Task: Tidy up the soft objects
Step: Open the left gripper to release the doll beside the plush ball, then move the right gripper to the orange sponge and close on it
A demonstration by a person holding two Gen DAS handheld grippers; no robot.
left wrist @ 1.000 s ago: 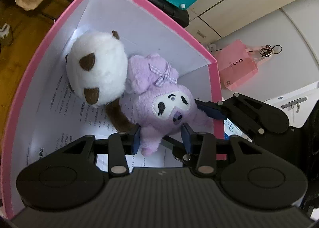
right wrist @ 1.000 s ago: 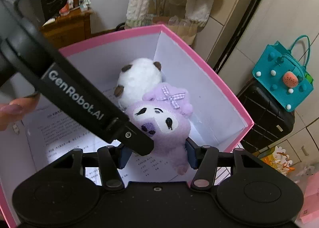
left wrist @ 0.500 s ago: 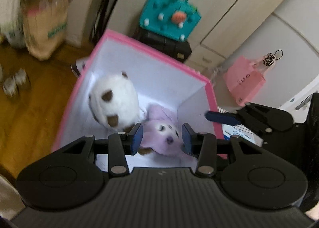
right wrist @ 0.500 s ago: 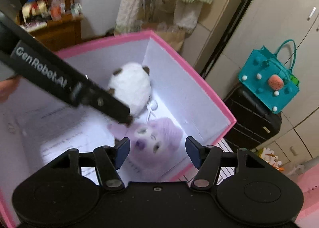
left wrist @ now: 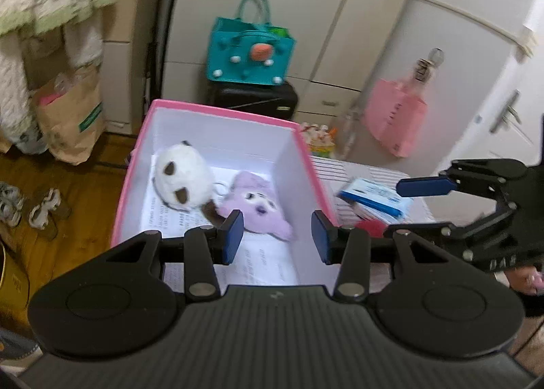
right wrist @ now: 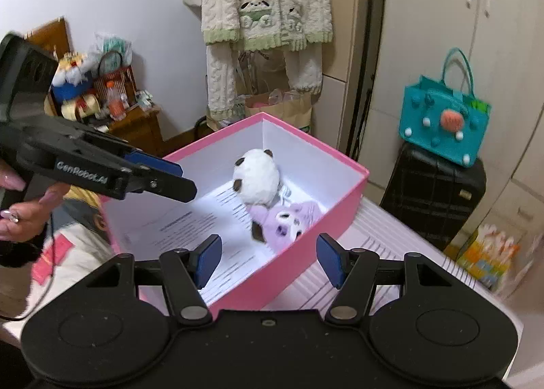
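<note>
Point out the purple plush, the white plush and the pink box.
purple plush [right wrist: 287, 222]: right wrist view, on its white face patch.
white plush [right wrist: 256, 181]: right wrist view, mid-body.
pink box [right wrist: 302, 266]: right wrist view, on its outer pink side wall.

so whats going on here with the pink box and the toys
A person holds a gripper in each hand above a pink box on a table. Two plush toys lie inside it, touching: a white one and a purple one, on printed paper lining the bottom. The left gripper and right gripper are both open and hold nothing. A blue pack sits on the table outside the box.
</note>
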